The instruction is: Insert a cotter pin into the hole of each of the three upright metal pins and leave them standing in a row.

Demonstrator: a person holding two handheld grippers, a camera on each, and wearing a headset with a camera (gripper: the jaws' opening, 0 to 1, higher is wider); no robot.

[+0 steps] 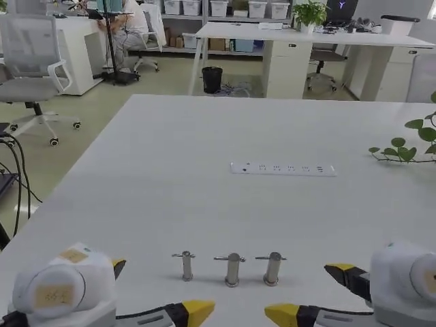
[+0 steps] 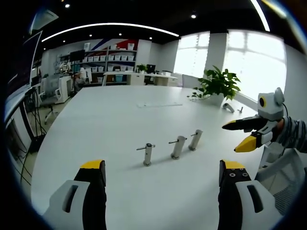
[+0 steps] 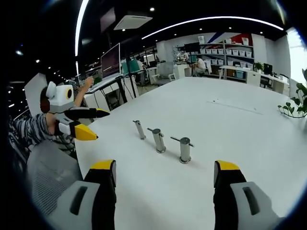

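Observation:
Three upright metal pins stand in a row near the table's front edge: left pin (image 1: 186,266), middle pin (image 1: 232,269), right pin (image 1: 272,268). Each has a thin cotter pin crossing its top. My left gripper (image 1: 158,289) sits open at the lower left, just short of the row, with nothing between its yellow-tipped jaws. My right gripper (image 1: 310,291) is open at the lower right, also empty. In the left gripper view the pins (image 2: 178,147) stand ahead of the open left gripper (image 2: 163,170), and the right gripper (image 2: 244,134) hangs beyond. The right gripper view shows the pins (image 3: 158,140) and the left gripper (image 3: 86,122).
A white power strip (image 1: 283,168) lies on the white table (image 1: 204,150) farther back. Plant leaves (image 1: 409,146) reach in from the right edge. Office chairs, desks and shelves stand beyond the table, and a person sits at the far left.

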